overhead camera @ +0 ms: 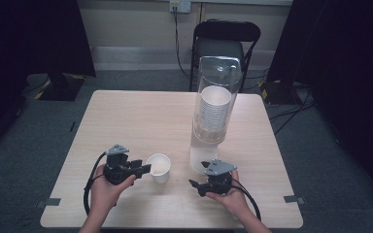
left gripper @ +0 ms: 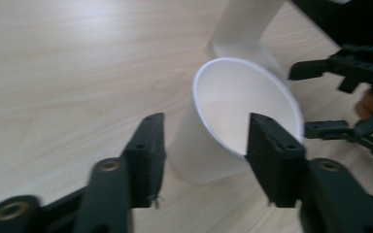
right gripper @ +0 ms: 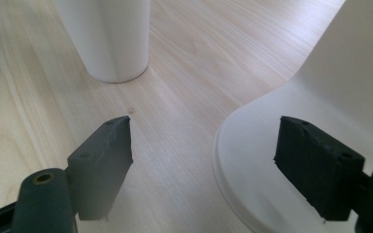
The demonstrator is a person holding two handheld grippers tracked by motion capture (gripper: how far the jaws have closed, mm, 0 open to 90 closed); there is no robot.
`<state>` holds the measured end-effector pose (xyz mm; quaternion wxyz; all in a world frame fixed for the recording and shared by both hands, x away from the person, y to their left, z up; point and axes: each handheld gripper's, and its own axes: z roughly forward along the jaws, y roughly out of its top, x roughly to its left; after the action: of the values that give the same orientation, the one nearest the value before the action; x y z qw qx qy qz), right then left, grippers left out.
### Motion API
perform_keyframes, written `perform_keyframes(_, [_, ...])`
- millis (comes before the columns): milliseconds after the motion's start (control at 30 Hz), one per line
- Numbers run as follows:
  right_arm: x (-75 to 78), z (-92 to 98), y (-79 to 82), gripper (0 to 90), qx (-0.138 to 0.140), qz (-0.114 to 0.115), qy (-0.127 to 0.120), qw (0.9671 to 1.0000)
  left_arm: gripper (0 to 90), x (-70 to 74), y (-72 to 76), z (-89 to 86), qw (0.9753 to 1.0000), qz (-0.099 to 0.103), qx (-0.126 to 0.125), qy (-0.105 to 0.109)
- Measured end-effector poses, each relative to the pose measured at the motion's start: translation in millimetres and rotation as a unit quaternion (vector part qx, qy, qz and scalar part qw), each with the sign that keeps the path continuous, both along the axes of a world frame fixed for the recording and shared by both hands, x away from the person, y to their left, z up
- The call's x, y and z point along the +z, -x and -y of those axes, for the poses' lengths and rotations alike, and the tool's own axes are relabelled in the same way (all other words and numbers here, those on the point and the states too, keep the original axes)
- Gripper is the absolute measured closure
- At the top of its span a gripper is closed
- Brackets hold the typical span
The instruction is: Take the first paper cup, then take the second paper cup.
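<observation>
A white paper cup (overhead camera: 159, 168) stands upright and empty on the table, left of a clear cup dispenser (overhead camera: 217, 77) that holds a stack of cups (overhead camera: 215, 110). My left gripper (overhead camera: 147, 169) is at the cup's left side, open. In the left gripper view the cup (left gripper: 233, 111) sits just beyond the left gripper (left gripper: 205, 127), with one jaw beside its wall and the other in front of its mouth; whether they touch it I cannot tell. My right gripper (overhead camera: 193, 185) is open in front of the dispenser's white base (right gripper: 320, 97), holding nothing. The right gripper view shows the right gripper (right gripper: 206, 131) and the cup (right gripper: 108, 39) farther off.
The wooden table (overhead camera: 141, 116) is bare on its far and left parts. A black chair (overhead camera: 223, 41) stands behind the far edge. Dark curtains hang at both sides. The right gripper (left gripper: 299, 102) is beyond the cup in the left gripper view.
</observation>
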<state>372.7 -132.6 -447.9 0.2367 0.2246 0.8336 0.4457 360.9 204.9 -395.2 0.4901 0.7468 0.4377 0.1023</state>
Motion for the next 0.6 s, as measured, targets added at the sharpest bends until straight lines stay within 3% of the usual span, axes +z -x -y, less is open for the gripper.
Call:
perform_keyframes(100, [0.6, 3.1, -1.8, 20.7, -0.004, -0.001, -0.002, 1.0000, 37.3, -0.8, 5.8, -8.5, 0.9995, 0.027, -0.014, 0.000])
perform_keyframes(167, [0.7, 5.8, -3.0, 20.7, -0.008, -0.003, -0.004, 1.0000, 34.5, -3.5, 9.7, -15.4, 0.9994, 0.033, -0.012, -0.007])
perform_keyframes(200, [0.8, 7.2, -3.9, 20.7, -0.010, -0.001, -0.004, 0.9999, 32.7, -6.2, 11.5, -19.4, 0.9987, 0.044, -0.018, -0.019])
perform_keyframes(233, [0.8, 9.6, -4.7, 20.7, -0.015, -0.005, -0.005, 0.9999, 32.0, -12.2, 14.7, -25.4, 0.9968, 0.059, -0.031, -0.043])
perform_keyframes(300, [0.9, 11.1, -5.6, 20.7, -0.018, -0.004, -0.005, 0.9998, 31.9, -17.4, 15.6, -30.0, 0.9959, 0.061, -0.043, -0.052])
perform_keyframes(367, [0.3, 14.1, -7.2, 21.8, -0.026, -0.008, -0.003, 0.9996, 27.7, -27.7, 12.8, -35.8, 0.9964, 0.052, -0.053, -0.039])
perform_keyframes(400, [0.3, 14.1, -7.2, 21.8, -0.026, -0.008, -0.003, 0.9996, 27.7, -34.3, 10.6, -36.8, 0.9966, 0.045, -0.051, -0.046])
perform_keyframes(433, [0.1, 14.8, -7.8, 21.3, -0.031, -0.010, -0.004, 0.9995, 24.3, -41.7, 7.6, -36.8, 0.9953, 0.035, -0.053, -0.074])
perform_keyframes(467, [0.4, 15.8, -8.6, 21.4, -0.036, -0.009, -0.006, 0.9993, 23.2, -47.0, 5.6, -35.9, 0.9943, 0.028, -0.053, -0.088])
perform_keyframes(600, [2.2, 18.8, -10.9, 21.4, -0.049, -0.010, -0.017, 0.9986, 21.5, -61.6, 1.0, -32.5, 0.9933, 0.013, -0.060, -0.098])
